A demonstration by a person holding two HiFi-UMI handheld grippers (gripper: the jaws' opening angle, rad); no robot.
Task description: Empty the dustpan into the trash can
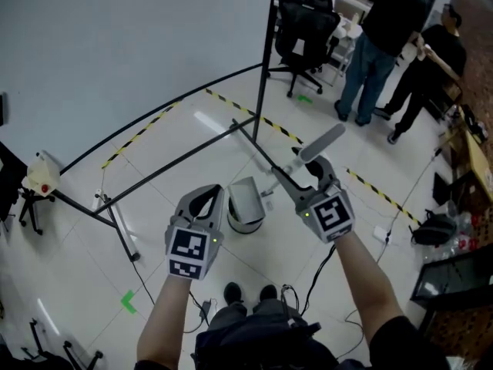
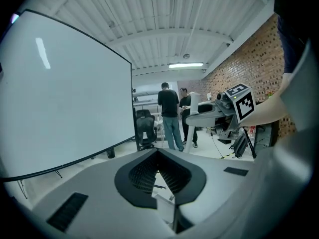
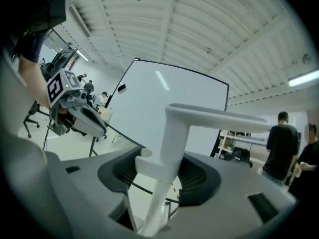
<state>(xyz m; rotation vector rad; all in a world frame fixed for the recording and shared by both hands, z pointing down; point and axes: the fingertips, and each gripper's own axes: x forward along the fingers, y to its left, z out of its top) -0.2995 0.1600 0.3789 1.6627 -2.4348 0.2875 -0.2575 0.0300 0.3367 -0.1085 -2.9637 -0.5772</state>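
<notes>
Now clamping the white pole of the dustpan (image 1: 322, 142) in the right hand-held gripper (image 1: 300, 174), with the trash can (image 1: 246, 223) just right of the clenched, empty left hand-held gripper (image 1: 206, 197).

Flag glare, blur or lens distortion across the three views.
Head view: sharp and evenly lit, with one ceiling-light streak reflected on the floor. Left gripper view: strong fisheye with dark corners, and a glare streak on the white screen. Right gripper view: same fisheye; the close dustpan handle between the jaws looks slightly soft, and the ceiling light is blown out.
</notes>
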